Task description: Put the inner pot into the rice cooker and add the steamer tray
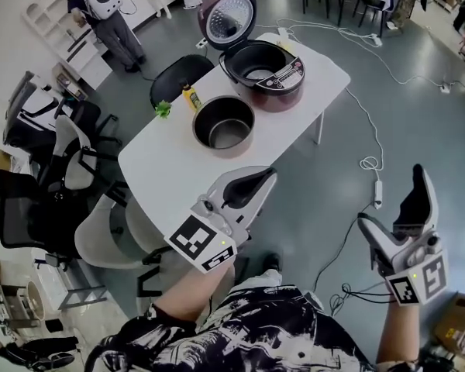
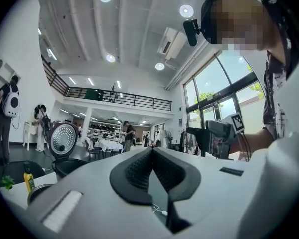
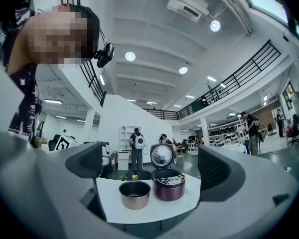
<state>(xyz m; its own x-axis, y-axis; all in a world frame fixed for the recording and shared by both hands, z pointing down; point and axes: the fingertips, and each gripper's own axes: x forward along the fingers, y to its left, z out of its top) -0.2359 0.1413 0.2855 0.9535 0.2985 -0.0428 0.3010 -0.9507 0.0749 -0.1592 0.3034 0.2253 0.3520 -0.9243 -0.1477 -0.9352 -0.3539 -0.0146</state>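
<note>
The dark-red rice cooker stands on the white table with its lid tipped up and open. The metal inner pot sits on the table just in front of it, apart from it. My left gripper is shut and empty, held over the table's near edge, short of the pot. My right gripper is open and empty, well to the right of the table above the floor. In the right gripper view, the pot and cooker show far off between the jaws of the right gripper.
A yellow bottle and a small green object sit near the table's far left edge. Office chairs crowd the left side. A power cable and strip trail over the floor at right. A person with a backpack stands by shelves.
</note>
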